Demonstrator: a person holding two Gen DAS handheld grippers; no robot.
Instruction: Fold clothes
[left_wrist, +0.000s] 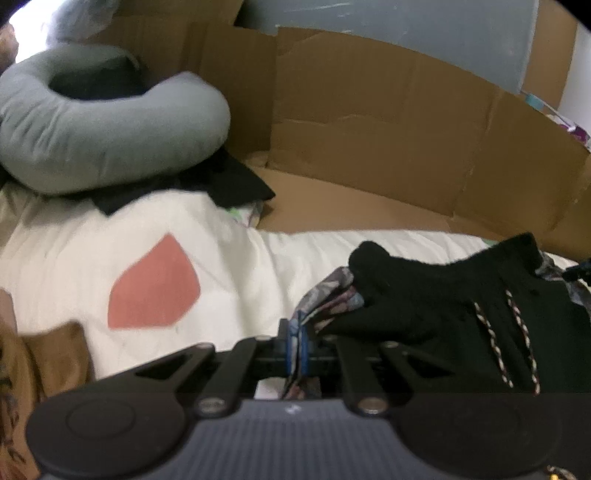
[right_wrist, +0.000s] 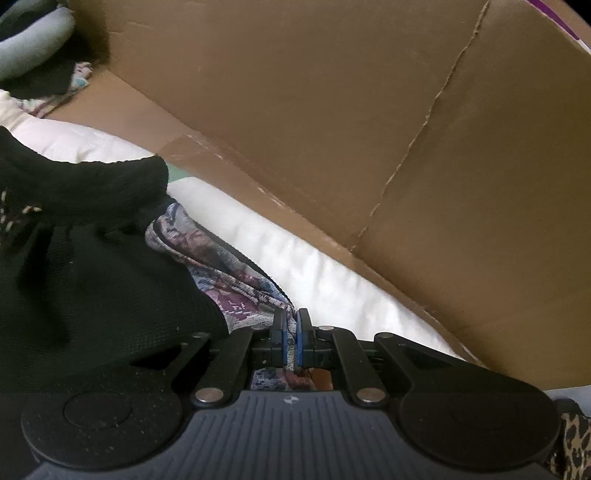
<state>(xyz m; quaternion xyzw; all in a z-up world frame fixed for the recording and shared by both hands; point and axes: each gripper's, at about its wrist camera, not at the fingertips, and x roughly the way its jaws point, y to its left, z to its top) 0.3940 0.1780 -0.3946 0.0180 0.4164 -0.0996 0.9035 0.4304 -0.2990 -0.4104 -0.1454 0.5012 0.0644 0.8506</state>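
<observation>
Cardboard walls ring the white quilt (left_wrist: 236, 258) where I pinch the patterned cloth (right_wrist: 236, 280) in both tongs, left (left_wrist: 298, 341) and right (right_wrist: 291, 334), its black garment (left_wrist: 443, 295) slung between them, long axis tong to tong.

A white quilt (left_wrist: 236, 266) carries black knitwear (left_wrist: 443, 295) and a grey pillow (left_wrist: 92, 147).
</observation>
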